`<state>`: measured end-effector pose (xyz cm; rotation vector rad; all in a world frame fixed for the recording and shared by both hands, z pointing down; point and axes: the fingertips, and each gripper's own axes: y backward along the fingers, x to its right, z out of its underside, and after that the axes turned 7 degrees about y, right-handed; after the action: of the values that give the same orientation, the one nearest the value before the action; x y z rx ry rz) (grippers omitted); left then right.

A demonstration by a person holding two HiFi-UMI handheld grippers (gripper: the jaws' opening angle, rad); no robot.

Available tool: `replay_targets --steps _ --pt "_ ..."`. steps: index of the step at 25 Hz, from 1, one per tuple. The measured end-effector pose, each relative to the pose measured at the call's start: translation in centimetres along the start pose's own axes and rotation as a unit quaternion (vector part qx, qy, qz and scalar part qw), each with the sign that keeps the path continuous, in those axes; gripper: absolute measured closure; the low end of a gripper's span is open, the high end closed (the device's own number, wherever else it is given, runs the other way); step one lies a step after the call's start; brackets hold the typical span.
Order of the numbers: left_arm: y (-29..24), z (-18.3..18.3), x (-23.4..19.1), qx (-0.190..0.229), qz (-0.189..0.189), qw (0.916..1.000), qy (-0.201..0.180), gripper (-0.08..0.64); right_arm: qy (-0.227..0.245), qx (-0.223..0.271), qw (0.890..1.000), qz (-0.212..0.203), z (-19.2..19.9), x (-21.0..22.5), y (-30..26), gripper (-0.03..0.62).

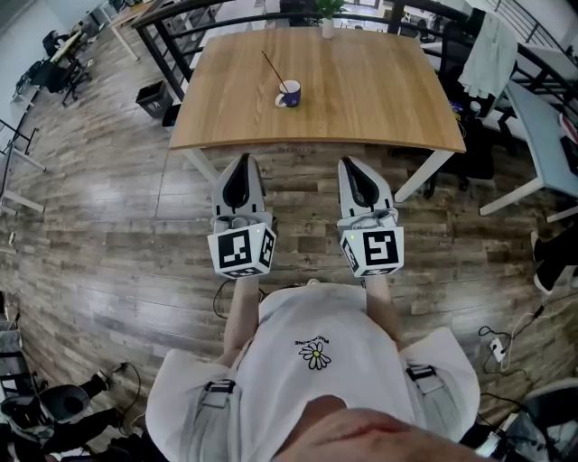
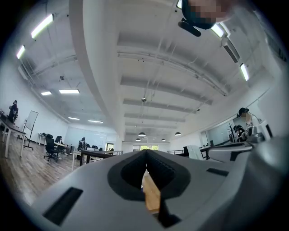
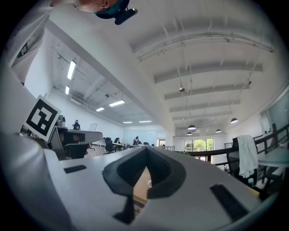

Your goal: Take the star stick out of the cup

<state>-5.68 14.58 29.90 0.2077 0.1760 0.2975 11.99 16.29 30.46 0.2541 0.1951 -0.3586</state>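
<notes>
A blue cup (image 1: 288,94) stands near the middle of the wooden table (image 1: 379,99). A thin dark stick (image 1: 271,66) leans out of it toward the far left; its star end is too small to make out. Both grippers hang over the floor, short of the table's near edge and close to the person's body. The left gripper (image 1: 240,160) has its jaws together with nothing in them, and so does the right gripper (image 1: 352,163). In the left gripper view the left gripper (image 2: 145,154) points up at the ceiling. The right gripper (image 3: 146,150) is tilted up likewise in its own view.
A small potted plant (image 1: 327,20) sits at the table's far edge. A black bin (image 1: 152,97) stands left of the table. To the right are a chair draped with a white garment (image 1: 490,50) and a grey desk (image 1: 542,126). Cables (image 1: 501,347) lie on the floor at lower right.
</notes>
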Motion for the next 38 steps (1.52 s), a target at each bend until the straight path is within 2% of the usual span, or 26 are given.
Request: replay_targets --steps 6,12,18,23,28,32,38 --pt "0.8 0.7 -0.2 -0.01 -0.008 0.9999 -0.004 0.545 -0.055 0.007 0.998 -0.013 1.4 -0.7 -0.3 0.586" --pt "1.2 1.2 -2.0 -0.017 -0.027 0.9995 -0.003 0.543 -0.059 -0.006 0.998 -0.032 2.5 -2.2 -1.5 0.584" --pt "-1.9 2.1 -3.0 -0.013 -0.022 0.9997 0.003 0.544 -0.066 -0.001 0.997 -0.041 3.1 -1.3 -4.1 0.584" --pt "-6.9 2.6 -5.3 0.004 -0.013 0.9999 0.007 0.544 -0.052 -0.004 0.998 -0.03 4.5 0.0 -8.6 0.584" --pt "-13.3 4.3 -8.3 0.001 -0.011 0.9998 0.015 0.543 -0.006 -0.014 1.0 0.0 6.5 2.2 -14.3 0.584" --pt "-19.3 6.9 -10.3 -0.018 0.003 0.9995 0.025 0.543 -0.022 -0.053 0.998 0.036 10.5 4.6 -19.7 0.584" --pt "-28.8 9.9 -14.4 -0.053 0.034 0.9972 0.042 0.543 -0.041 -0.091 0.994 0.055 14.5 6.2 -29.1 0.586"
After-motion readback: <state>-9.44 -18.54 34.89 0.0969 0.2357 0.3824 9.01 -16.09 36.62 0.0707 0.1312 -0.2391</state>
